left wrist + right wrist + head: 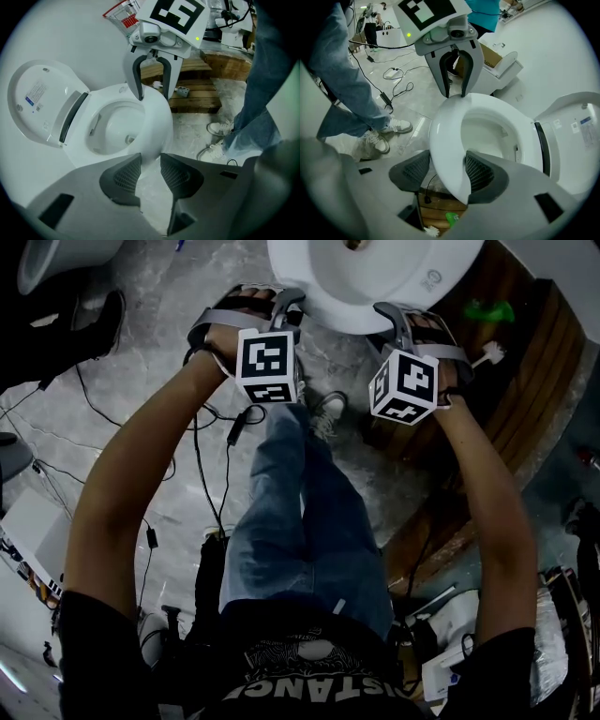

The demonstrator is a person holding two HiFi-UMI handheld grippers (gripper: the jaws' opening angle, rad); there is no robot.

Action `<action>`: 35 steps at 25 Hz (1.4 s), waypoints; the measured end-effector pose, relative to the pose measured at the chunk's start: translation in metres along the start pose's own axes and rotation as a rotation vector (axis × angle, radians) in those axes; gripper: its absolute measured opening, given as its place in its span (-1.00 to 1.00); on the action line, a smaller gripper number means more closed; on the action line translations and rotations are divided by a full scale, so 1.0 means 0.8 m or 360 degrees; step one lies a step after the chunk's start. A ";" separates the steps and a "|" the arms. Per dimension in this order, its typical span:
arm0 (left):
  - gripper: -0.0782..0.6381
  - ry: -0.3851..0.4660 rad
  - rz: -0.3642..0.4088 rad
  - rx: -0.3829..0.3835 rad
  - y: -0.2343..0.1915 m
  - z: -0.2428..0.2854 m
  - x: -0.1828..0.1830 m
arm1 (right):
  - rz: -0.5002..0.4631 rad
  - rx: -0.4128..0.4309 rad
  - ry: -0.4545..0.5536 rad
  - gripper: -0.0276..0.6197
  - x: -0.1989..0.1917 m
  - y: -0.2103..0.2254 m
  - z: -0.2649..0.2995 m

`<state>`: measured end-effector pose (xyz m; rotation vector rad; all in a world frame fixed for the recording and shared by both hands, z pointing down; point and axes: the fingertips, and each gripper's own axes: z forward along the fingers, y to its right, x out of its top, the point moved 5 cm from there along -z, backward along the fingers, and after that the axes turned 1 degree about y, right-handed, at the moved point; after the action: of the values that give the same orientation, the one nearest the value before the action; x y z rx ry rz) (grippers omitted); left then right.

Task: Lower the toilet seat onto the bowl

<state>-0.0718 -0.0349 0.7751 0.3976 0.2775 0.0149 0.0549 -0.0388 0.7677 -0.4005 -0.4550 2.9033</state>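
A white toilet stands in front of me with its lid raised against the wall. The seat ring lies low over the bowl. My right gripper straddles the seat's rim, one pad outside and one inside, both pressed to it. The left gripper is at the front of the seat on the opposite side. Its pads are apart, the rim's edge just past their tips, and nothing is pressed between them. In the head view both grippers sit at the bowl's near edge.
A wooden pallet lies beside the toilet with a green object and a white brush on it. Cables trail over the floor. My shoes stand close to the bowl. Another toilet stands further off.
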 end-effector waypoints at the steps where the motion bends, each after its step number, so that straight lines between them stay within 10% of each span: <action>1: -0.39 -0.0003 -0.0001 -0.0013 0.001 0.003 0.000 | 0.0011 0.0010 -0.0008 -0.14 -0.001 -0.001 0.002; 12: -0.41 -0.0018 0.0010 -0.0125 0.003 0.023 -0.001 | 0.0125 0.0102 -0.0033 -0.15 -0.005 -0.002 0.019; 20: -0.43 0.0036 -0.0119 -0.0200 -0.014 -0.012 0.019 | 0.0505 0.0138 0.0060 -0.31 0.015 0.017 -0.019; 35: -0.50 0.0543 -0.1072 0.0075 -0.170 -0.248 0.096 | 0.1495 -0.0268 0.0541 -0.62 0.100 0.158 -0.262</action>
<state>-0.0571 -0.0796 0.5268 0.3312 0.7391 -0.5895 0.0234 -0.0831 0.5161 -1.4472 -0.5642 3.5248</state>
